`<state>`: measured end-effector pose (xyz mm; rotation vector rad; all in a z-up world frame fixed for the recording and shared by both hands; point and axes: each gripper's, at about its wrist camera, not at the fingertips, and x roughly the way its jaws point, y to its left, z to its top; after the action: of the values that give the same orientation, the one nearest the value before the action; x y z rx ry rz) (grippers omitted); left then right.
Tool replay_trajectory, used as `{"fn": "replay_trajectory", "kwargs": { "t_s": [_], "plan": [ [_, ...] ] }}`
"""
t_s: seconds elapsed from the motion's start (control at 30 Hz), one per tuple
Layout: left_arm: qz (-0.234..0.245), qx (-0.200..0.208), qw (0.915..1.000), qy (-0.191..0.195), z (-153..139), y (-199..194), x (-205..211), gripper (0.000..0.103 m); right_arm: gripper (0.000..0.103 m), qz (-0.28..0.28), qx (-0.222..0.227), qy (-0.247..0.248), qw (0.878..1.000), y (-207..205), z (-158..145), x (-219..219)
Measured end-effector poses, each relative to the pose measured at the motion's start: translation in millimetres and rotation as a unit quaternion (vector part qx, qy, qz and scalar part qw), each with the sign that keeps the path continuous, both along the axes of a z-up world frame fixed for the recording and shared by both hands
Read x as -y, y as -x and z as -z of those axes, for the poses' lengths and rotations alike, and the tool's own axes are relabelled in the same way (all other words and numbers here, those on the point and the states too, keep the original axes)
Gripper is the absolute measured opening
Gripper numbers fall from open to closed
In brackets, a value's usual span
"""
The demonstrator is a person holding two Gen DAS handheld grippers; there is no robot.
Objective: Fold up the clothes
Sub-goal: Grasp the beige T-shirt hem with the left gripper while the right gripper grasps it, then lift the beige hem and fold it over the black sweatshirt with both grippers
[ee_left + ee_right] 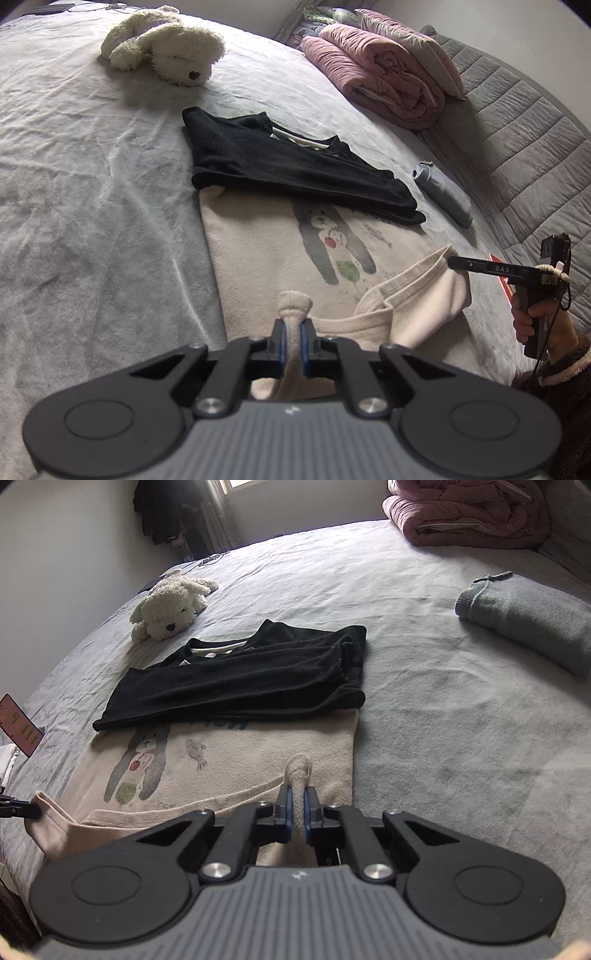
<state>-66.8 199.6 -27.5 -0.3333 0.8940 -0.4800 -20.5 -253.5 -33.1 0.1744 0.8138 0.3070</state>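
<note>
Both tools pinch cream shirt [258,243]; right tool [452,262] marked "DAS".

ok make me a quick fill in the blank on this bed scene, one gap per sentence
1. Both the left gripper and the right gripper are shut on the ____ shirt.
2. The folded black shirt lies partly on top of the ____ shirt.
3. The plush dog on the bed is ____ in colour.
4. The rolled grey garment lies nearest the ____ gripper.

Missing words: cream; cream; white; right
</note>
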Motion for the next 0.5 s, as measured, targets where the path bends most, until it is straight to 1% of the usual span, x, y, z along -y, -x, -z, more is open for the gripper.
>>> {"fn": "replay_trajectory", "kwargs": {
  "t_s": [0.13, 0.2, 0.27, 0.4, 0.5],
  "plan": [
    [-0.026, 0.044, 0.9986, 0.017, -12, 3, -7, 0.008, 0.008, 0.01, 0.046, 0.005, 0.999, 13, -16, 2],
    [-0.047, 0.068, 0.9964, 0.018, -17, 3, -8, 0.008, 0.008, 0.016, 0.082, 0.012, 0.996, 19, -23, 2],
    [-0.068, 0.091, 0.9933, 0.017, -22, 1, -7, 0.008, 0.007, 0.023, 0.121, 0.021, 0.992, 23, -29, 1],
    [-0.113, 0.125, 0.9857, 0.008, -27, -7, -2, 0.008, 0.007, 0.035, 0.181, 0.028, 0.982, 24, -35, -2],
    [-0.138, 0.133, 0.9815, -0.008, -25, -21, 5, 0.008, 0.007, 0.046, 0.179, 0.039, 0.982, 10, -27, -4]
  ]
}}
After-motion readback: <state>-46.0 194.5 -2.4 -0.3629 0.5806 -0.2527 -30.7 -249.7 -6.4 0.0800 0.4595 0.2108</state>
